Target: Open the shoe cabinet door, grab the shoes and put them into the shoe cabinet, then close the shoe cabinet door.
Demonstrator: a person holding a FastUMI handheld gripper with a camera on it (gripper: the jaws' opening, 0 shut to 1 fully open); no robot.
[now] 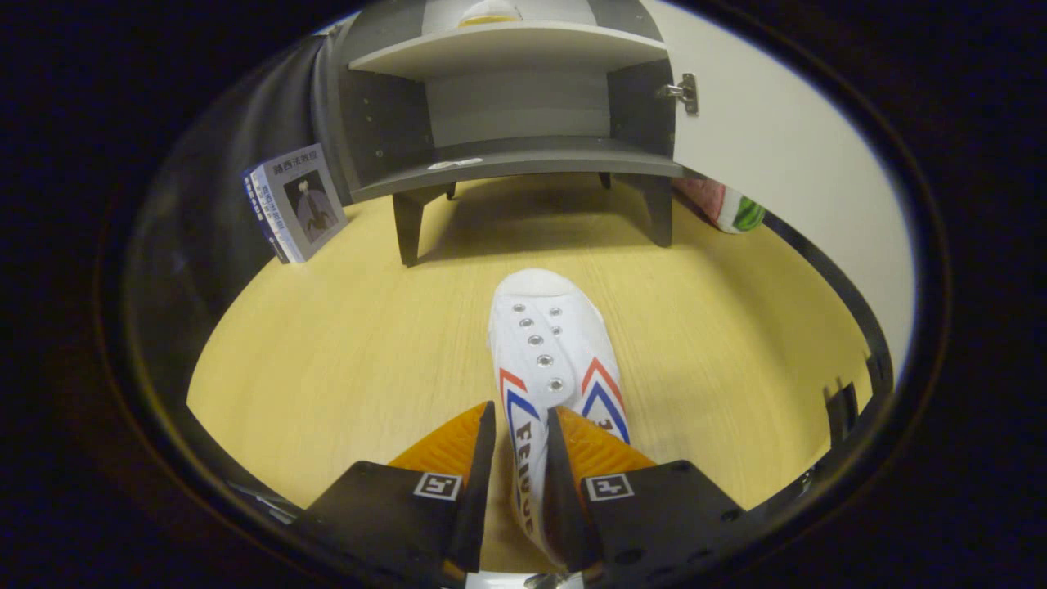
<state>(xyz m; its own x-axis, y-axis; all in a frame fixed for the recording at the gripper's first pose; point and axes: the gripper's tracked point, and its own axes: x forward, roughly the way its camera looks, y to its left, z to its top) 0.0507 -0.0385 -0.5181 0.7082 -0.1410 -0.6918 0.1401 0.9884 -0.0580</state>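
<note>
In the gripper view, the gripper (521, 429) is clenched on a white canvas shoe with red and blue stripes on its side (550, 343): both fingers press on the side wall near the heel, one on each side, and the toe points far ahead, toward the dark grey shoe cabinet on short legs (523, 123). The shoe hangs or rests just above the light yellow wooden floor (327, 352); I cannot tell if it touches. The cabinet stands well beyond the toe, with its white door (777, 139) already swung open to the right on a metal hinge (684, 92). The lower shelf looks free, and something pale and yellow sits on the upper shelf, too small to name. I judge the main danger is that the thin canvas wall folds under the grip, so the long shoe droops or slips out. Its toe could also knock the front edge of the lower shelf if it comes in too low. A small book with a blue and white cover (296, 202) leans at the left of the cabinet, away from the path.
</note>
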